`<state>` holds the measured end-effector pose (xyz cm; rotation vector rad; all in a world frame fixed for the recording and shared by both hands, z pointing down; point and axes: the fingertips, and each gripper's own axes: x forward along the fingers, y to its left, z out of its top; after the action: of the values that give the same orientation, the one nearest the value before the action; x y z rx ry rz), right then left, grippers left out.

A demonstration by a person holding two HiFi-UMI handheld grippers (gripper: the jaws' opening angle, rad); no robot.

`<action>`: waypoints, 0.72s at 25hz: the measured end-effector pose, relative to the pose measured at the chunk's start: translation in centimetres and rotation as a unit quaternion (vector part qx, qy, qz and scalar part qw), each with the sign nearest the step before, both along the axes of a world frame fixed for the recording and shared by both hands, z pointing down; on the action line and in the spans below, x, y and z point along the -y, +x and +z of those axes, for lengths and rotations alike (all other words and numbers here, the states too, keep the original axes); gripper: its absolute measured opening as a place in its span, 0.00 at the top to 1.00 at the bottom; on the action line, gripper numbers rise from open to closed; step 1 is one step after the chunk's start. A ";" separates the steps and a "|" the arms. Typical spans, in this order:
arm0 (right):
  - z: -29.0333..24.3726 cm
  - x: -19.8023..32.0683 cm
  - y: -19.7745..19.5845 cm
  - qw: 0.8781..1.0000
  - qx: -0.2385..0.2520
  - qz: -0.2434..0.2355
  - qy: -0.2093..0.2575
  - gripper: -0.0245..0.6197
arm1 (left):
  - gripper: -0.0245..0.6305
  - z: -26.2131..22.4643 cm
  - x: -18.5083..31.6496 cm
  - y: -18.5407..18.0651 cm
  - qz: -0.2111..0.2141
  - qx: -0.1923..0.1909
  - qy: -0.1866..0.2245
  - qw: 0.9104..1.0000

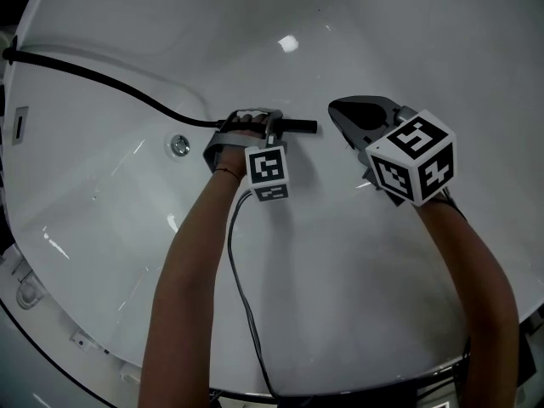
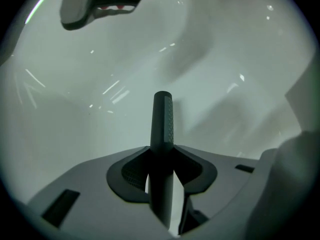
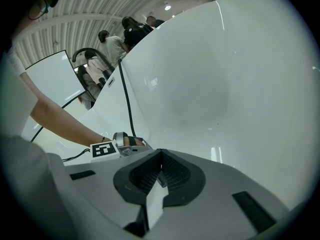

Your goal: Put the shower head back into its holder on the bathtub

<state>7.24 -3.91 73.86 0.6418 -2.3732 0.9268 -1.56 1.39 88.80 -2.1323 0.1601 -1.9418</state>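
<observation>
Bathtub (image 1: 340, 262) walls are shining white in the head view, the shower head (image 1: 299, 127) being held low inside, hose (image 1: 102, 79) trailing left. Left gripper view: the left gripper (image 2: 162, 171) is pinching its black handle. Right gripper view: the right gripper (image 3: 160, 159) is pressing its jaws together, empty.

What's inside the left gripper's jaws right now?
The black shower head, clamped by the left gripper, its tip poking out. The clamped stretch and where its hose joins are covered.
</observation>
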 end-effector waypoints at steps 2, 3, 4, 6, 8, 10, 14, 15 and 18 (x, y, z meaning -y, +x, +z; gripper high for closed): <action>-1.0 -0.1 -0.2 1.000 0.000 -0.001 0.002 0.95 | 0.76 -1.9 0.6 0.5 -0.024 -0.032 0.014 0.999; -1.6 0.0 -0.3 1.000 0.001 -0.001 0.003 0.95 | 0.76 -2.9 1.0 0.7 -0.037 -0.048 0.022 0.998; -2.3 0.1 -0.4 1.000 0.003 0.000 0.005 0.95 | 0.76 -4.0 1.3 0.9 -0.051 -0.064 0.030 0.996; -3.8 0.5 -0.6 1.000 0.011 0.004 0.010 0.95 | 0.76 -6.3 2.0 1.0 -0.075 -0.093 0.049 0.992; -5.7 1.2 -1.0 1.000 0.020 0.005 0.019 0.95 | 0.76 -8.7 2.8 0.9 -0.089 -0.117 0.073 0.986; -8.0 1.9 -1.4 0.999 0.026 0.002 0.035 0.95 | 0.76 -11.0 3.2 0.4 -0.102 -0.139 0.094 0.981; -12.8 2.9 -2.0 0.998 0.038 0.003 0.057 0.95 | 0.77 -16.1 3.5 -0.6 -0.161 -0.190 0.127 0.960; -13.7 2.9 -2.3 0.997 0.038 0.001 0.059 0.95 | 0.77 -17.6 3.6 -0.9 -0.178 -0.204 0.137 0.953; -16.1 2.8 -3.3 0.997 0.037 -0.008 0.066 0.95 | 0.77 -22.0 4.0 -1.7 -0.223 -0.243 0.171 0.928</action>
<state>3.94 -6.69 57.76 0.6484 -2.5175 0.8060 -3.22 -2.62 66.77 -2.4166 1.0728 -1.3746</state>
